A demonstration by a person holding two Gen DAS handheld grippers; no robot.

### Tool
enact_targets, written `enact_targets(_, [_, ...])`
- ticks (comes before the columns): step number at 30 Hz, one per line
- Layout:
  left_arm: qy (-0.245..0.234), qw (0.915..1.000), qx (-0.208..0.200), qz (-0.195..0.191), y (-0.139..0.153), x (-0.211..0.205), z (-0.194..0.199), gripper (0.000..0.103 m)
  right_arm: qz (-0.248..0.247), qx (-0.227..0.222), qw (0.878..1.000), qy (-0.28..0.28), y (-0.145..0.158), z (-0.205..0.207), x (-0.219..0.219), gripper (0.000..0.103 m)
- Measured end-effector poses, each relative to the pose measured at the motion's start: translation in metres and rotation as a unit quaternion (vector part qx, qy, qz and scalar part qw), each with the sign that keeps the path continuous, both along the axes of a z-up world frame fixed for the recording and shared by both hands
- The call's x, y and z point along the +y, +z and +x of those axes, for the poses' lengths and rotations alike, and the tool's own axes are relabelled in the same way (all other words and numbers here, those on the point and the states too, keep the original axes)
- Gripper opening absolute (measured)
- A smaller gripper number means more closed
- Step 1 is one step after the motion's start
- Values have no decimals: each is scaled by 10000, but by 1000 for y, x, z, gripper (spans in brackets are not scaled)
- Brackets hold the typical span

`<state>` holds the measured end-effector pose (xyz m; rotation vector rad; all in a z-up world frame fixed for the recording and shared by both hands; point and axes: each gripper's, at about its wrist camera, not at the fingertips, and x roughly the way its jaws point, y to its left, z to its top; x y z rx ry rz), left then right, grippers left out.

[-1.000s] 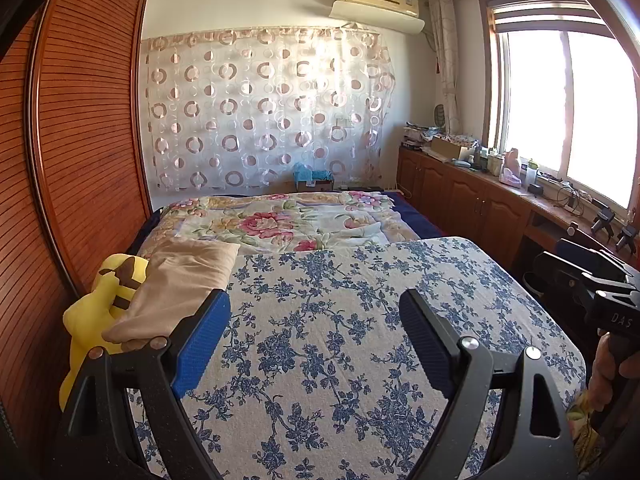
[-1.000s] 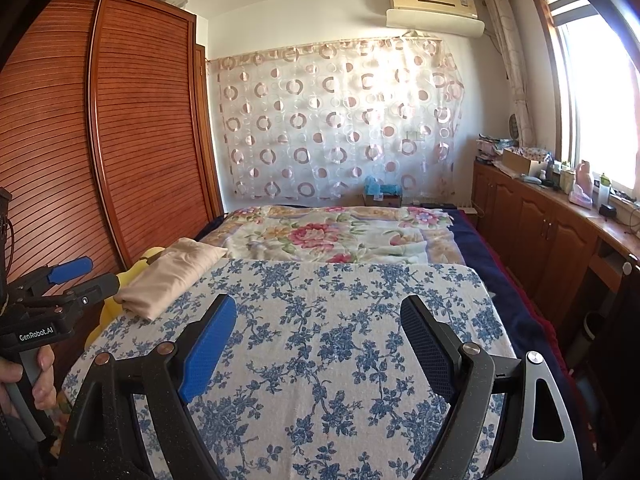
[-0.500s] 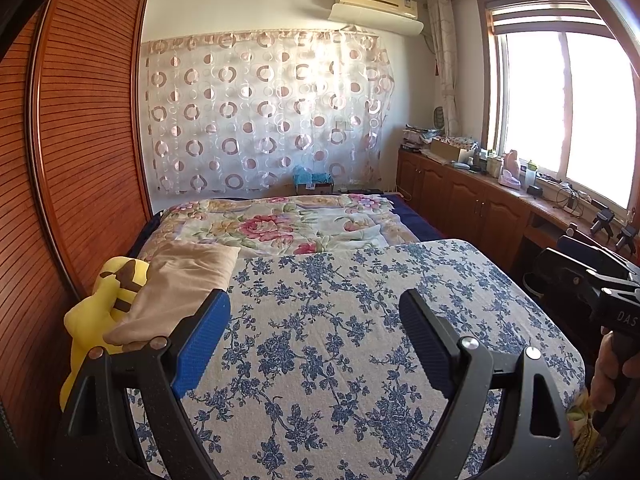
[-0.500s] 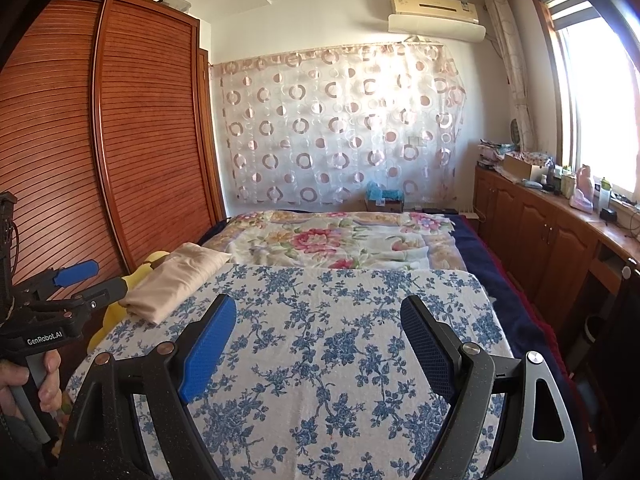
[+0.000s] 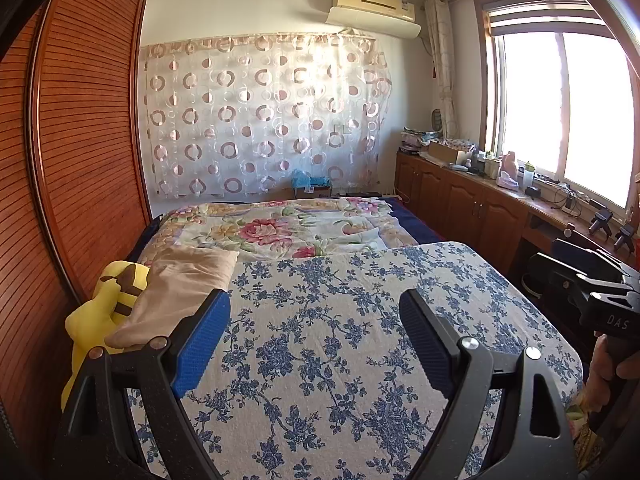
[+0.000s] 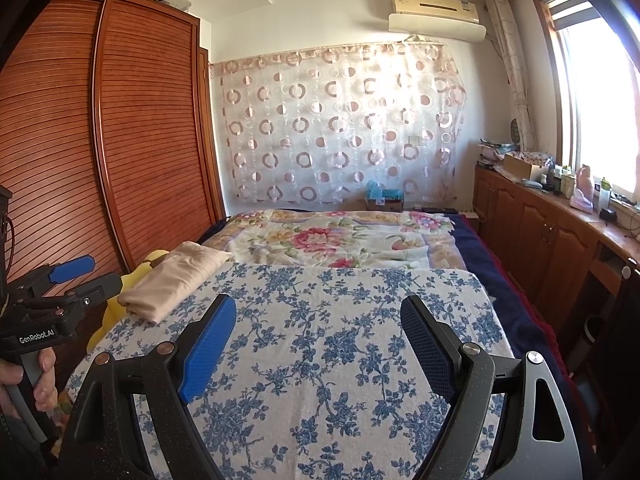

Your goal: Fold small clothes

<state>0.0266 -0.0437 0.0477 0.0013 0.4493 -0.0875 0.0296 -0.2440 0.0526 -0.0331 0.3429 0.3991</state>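
A folded beige garment (image 5: 180,288) lies at the far left corner of the blue-flowered cloth (image 5: 340,320), partly resting on a yellow plush toy (image 5: 104,308). My left gripper (image 5: 316,320) hovers open over the flowered cloth, nothing between its blue pads; the garment is just beyond its left finger. My right gripper (image 6: 318,328) is open too, above the same cloth (image 6: 340,340), with the beige garment (image 6: 172,280) ahead to its left. Each gripper shows in the other's view: the right one (image 5: 548,256) at the right edge, the left one (image 6: 104,272) at the left edge, both hand-held.
Beyond the flowered cloth lies a pink-flowered quilt (image 5: 280,232). A slatted wooden wardrobe (image 5: 80,160) stands close on the left. Low cabinets (image 5: 472,208) with clutter run under the window on the right. A circle-patterned curtain (image 5: 260,120) hangs at the back.
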Motion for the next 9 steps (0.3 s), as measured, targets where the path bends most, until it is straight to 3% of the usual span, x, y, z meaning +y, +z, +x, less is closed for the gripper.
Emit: enact_targets(9, [15, 10000, -16, 16, 1, -1, 0, 87, -4, 2, 10000, -10, 0, 0, -1, 86])
